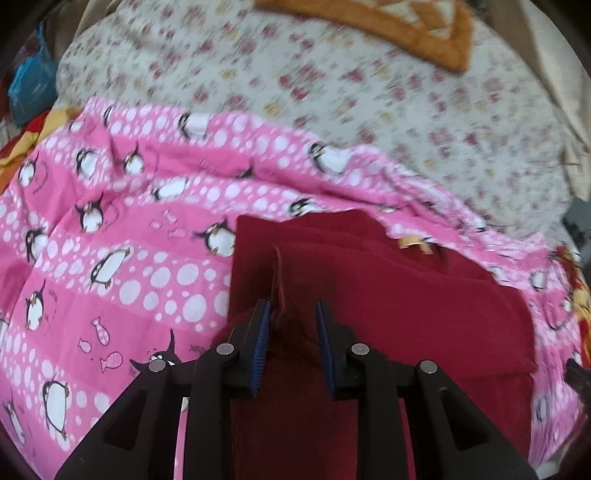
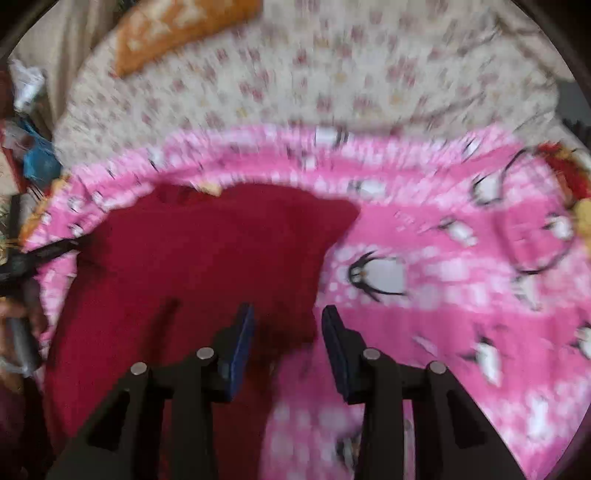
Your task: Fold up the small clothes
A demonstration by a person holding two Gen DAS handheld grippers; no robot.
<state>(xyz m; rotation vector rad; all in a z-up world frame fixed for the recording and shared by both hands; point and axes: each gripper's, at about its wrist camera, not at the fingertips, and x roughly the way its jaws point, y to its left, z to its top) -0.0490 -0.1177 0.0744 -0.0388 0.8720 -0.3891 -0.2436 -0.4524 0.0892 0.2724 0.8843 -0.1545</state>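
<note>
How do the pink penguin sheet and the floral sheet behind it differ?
The pink penguin sheet is bright pink with white dots, penguins and fish; the floral sheet is off-white with small reddish motifs. The pink one lies nearer both grippers and carries the dark red garment; the floral one lies farther back, with an orange-bordered cloth on it. Both are patterned fabric, spread out and rumpled.
</note>
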